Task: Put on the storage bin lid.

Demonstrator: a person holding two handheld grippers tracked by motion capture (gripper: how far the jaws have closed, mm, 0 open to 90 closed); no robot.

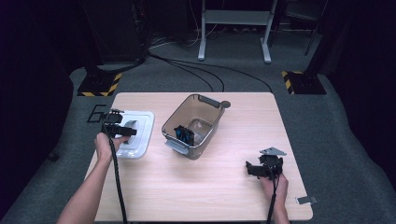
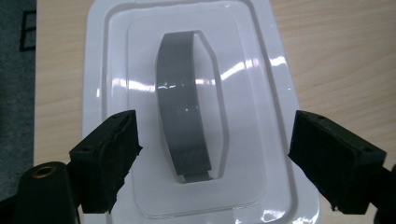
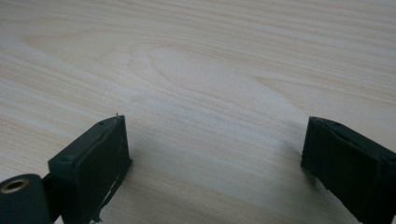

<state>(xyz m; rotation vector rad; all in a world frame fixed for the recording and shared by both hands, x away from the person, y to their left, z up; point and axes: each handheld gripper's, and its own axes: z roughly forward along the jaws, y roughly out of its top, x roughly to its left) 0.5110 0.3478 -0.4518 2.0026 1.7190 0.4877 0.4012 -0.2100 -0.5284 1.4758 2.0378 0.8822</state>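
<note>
Left gripper view: left tongs (image 2: 215, 163) open wide above white lid (image 2: 116, 70), grey handle (image 2: 184, 116) between jaws, untouched. Right tongs (image 3: 219, 163) open too, over bare worktop (image 3: 210, 60).

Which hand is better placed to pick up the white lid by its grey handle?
Left. The left tongs hang open over the white lid, astride its grey handle. The right tongs are open over bare table.

The left gripper (image 2: 215, 158) hangs over a white lid (image 2: 107, 70) lying flat on the wooden table (image 2: 336, 56). Its black jaws stand wide apart, one on each side of the lid's grey handle (image 2: 182, 121), touching neither the handle nor each other.
</note>
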